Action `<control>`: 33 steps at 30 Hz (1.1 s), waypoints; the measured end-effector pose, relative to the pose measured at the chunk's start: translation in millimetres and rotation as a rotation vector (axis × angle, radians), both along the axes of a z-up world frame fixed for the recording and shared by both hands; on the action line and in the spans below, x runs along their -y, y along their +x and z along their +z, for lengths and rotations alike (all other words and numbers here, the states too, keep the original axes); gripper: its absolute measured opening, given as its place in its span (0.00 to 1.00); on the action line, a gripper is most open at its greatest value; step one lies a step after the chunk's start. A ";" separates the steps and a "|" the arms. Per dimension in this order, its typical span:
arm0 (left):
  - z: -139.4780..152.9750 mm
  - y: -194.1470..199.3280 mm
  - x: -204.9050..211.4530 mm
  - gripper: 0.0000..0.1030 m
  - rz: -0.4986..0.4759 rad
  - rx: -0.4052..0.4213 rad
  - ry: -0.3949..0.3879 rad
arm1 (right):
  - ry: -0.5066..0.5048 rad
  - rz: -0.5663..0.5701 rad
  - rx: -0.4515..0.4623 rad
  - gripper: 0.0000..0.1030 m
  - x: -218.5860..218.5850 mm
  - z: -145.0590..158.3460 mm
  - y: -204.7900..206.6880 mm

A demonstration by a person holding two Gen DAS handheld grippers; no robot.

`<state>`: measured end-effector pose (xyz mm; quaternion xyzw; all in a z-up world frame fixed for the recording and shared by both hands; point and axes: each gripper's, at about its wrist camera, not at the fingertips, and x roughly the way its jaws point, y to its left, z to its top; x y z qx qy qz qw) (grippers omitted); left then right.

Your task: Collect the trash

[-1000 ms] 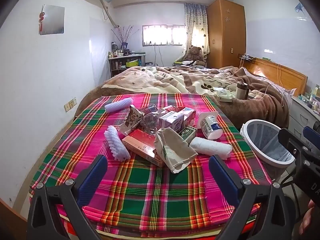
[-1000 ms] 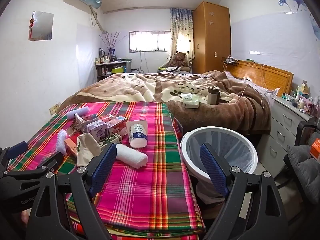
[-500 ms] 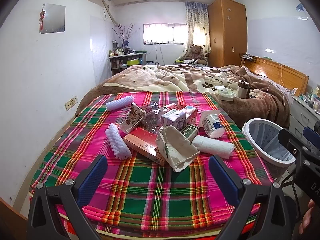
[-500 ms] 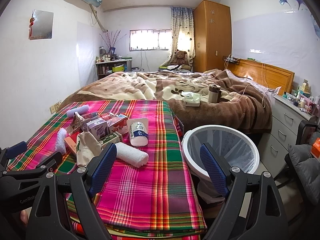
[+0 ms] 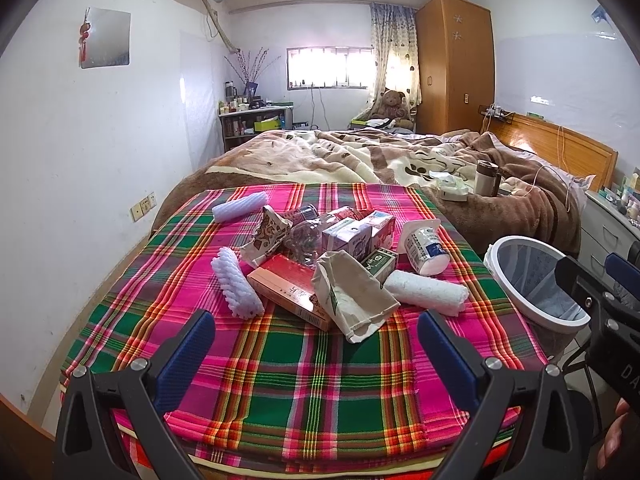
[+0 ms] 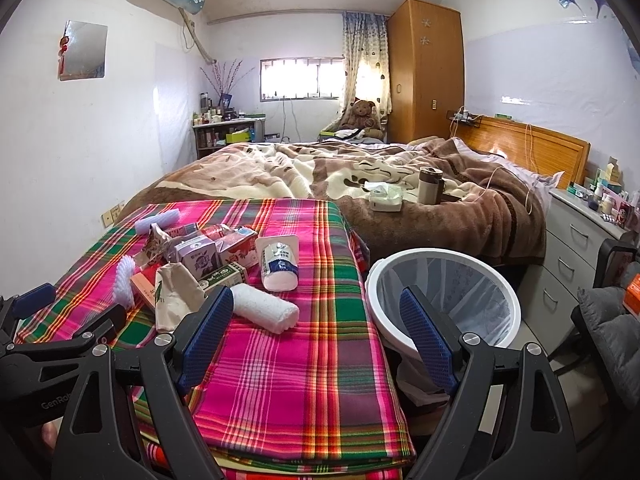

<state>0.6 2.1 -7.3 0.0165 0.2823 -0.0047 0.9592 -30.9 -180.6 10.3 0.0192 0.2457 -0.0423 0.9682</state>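
Both hand-held grippers, left (image 5: 316,344) and right (image 6: 316,332), are held wide open, empty; trash pile (image 5: 320,264) ahead, bin (image 6: 444,300) between right fingers.

Trash pile (image 5: 332,256) on tablecloth (image 5: 304,376); bin (image 6: 444,300) right of table; bed (image 6: 360,176) behind.

Cartons, a red box (image 5: 294,290), a crumpled paper bag (image 5: 352,294) and foam rolls lie heaped on the plaid cloth (image 5: 304,380). A yogurt cup (image 5: 426,246) lies tipped beside them. Right of the cloth stands a white bin (image 6: 444,300), apparently lined.

Both wrist views face bed (image 5: 360,160); share plaid table (image 6: 280,360).
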 end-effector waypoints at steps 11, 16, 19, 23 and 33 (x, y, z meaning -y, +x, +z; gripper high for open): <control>1.8 1.1 -1.5 1.00 -0.002 -0.001 -0.005 | 0.000 -0.001 -0.001 0.84 -0.3 -0.2 -0.1; 2.2 2.6 -1.2 1.00 -0.001 -0.003 -0.005 | 0.001 -0.001 -0.001 0.84 0.0 0.0 -0.2; 2.6 1.9 -0.8 1.00 0.000 -0.004 -0.003 | 0.001 0.000 0.000 0.84 0.0 -0.1 -0.6; 2.4 2.4 -1.6 1.00 0.000 -0.004 -0.005 | 0.001 -0.001 -0.002 0.84 0.2 -0.5 -0.3; 3.3 2.2 -1.3 1.00 0.001 -0.004 -0.005 | -0.001 -0.001 0.000 0.84 -0.3 -0.4 -0.5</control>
